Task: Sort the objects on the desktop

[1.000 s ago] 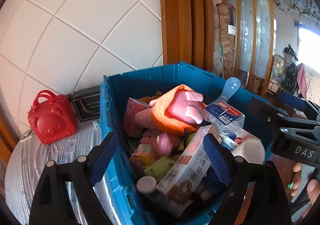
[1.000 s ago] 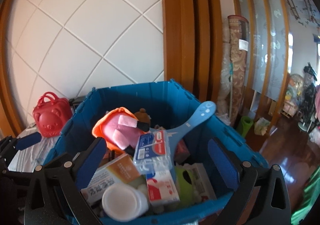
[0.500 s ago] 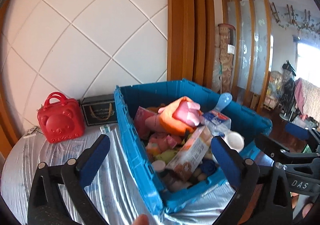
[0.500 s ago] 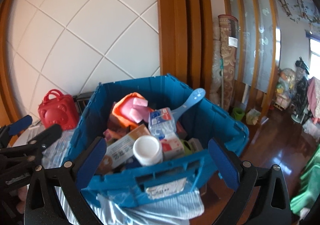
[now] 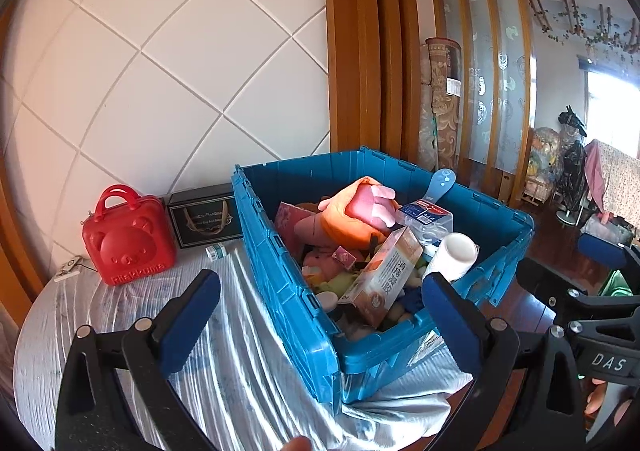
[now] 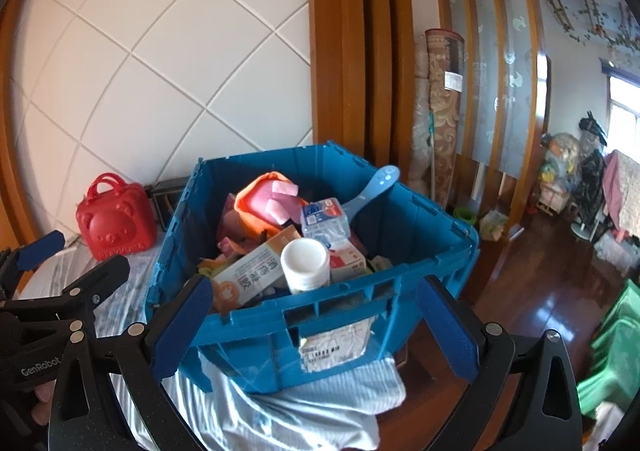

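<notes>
two grippers, both with jaws spread wide and nothing between the pads. my left gripper (image 5: 320, 321) hangs in front of the blue crate (image 5: 280, 251), its near corner sitting between the two pads. my right gripper (image 6: 316, 325) faces the crate's short wall (image 6: 340, 315), the one with a white label (image 6: 336, 341) stuck on it; neither gripper touches the crate.

the crate stands on a table (image 5: 120, 315) covered with a pale striped cloth (image 5: 248, 371), at the table's right edge, and it is piled full. on top i see a pink and orange plush (image 5: 356, 211), a clear box (image 5: 426, 217) with a red and blue label, a pale blue scoop (image 5: 440, 183) leaning up against the far wall, a white jar (image 5: 452, 255) lying tilted toward me, and an orange and white carton (image 5: 384, 275) slanted across the heap. softer things lie underneath, too jumbled for me to name.

left of the crate, well apart from it, a red bear case (image 5: 128, 239) stands upright near the tiled wall. a black box (image 5: 206, 217) stands between the case and the crate, and a small green and white packet (image 5: 216, 251) lies just in front of the box. in the right view the left gripper shows at the left edge, beside the table.
</notes>
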`<state>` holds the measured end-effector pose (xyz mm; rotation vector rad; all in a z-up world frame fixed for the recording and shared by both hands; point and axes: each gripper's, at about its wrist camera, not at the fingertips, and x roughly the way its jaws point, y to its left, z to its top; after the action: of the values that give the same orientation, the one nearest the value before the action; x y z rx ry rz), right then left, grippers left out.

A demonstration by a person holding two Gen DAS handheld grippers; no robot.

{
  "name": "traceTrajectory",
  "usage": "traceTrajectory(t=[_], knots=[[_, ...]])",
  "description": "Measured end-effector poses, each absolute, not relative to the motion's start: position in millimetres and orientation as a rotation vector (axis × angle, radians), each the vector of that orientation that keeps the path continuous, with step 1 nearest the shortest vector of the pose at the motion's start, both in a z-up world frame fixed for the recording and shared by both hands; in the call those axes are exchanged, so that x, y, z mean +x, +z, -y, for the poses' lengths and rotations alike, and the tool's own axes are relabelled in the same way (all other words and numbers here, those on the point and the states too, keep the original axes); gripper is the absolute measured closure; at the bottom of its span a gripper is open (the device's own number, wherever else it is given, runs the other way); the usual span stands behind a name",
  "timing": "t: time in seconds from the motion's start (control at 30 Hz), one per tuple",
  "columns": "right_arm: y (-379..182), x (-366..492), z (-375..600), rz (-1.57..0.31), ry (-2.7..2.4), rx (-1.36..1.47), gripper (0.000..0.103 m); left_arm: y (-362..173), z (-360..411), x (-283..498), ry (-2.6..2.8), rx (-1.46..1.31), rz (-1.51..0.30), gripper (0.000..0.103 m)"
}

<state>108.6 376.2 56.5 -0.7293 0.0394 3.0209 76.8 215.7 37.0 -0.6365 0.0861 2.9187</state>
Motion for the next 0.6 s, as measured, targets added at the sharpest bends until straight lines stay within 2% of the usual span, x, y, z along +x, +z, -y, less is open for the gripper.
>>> traceTrajectory(t=[0.6], knots=[[56, 100, -380, -0.029, 3.026, -0.744, 0.0, 40, -214, 68, 2.935, -0.653, -0.074, 0.001]])
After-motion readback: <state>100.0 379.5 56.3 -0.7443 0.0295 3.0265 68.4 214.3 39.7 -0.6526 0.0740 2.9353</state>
